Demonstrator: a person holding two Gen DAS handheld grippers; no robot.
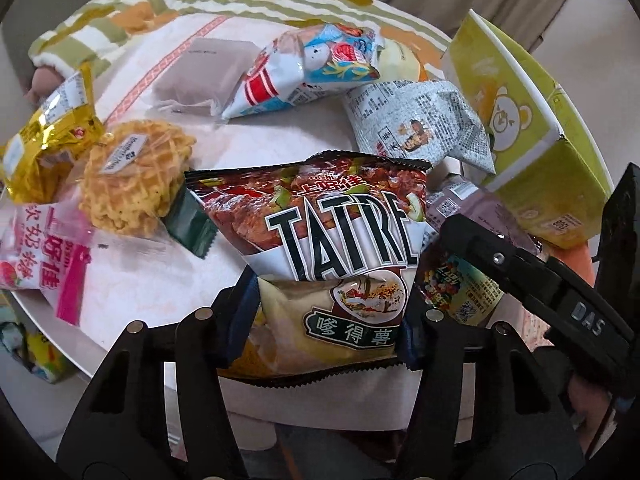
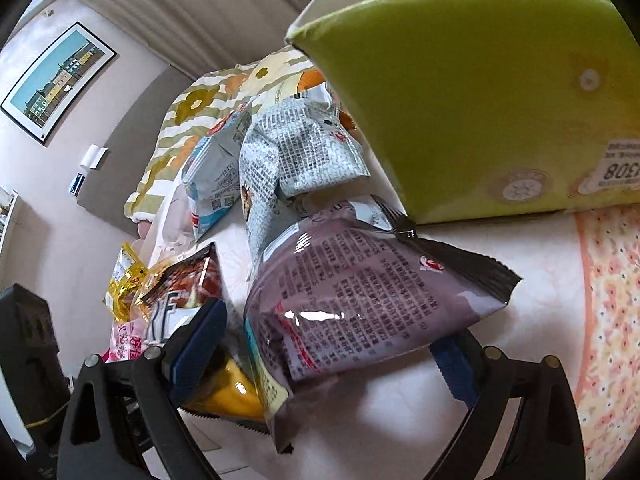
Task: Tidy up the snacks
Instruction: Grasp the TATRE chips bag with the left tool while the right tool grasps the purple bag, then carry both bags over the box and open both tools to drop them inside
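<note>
My left gripper [image 1: 326,332] is shut on the lower half of a brown and white TATRE chip bag [image 1: 340,232], fingers pressed on both its sides. The bag's edge also shows in the right wrist view [image 2: 188,280]. My right gripper [image 2: 332,356] is shut on a purple snack bag [image 2: 360,292]; in the left wrist view the right gripper [image 1: 472,240] grips that purple bag [image 1: 472,200] just right of the chip bag. A green box [image 2: 480,92] with a bear print [image 1: 516,120] stands open just beyond.
On the round white table [image 1: 120,304] lie a newsprint-patterned bag [image 1: 416,120], a blue and white bag [image 1: 312,68], a grey packet [image 1: 200,72], a noodle-cake packet [image 1: 132,176], a gold bag [image 1: 48,136] and a pink bag [image 1: 40,260]. A floral blanket [image 1: 160,4] lies behind.
</note>
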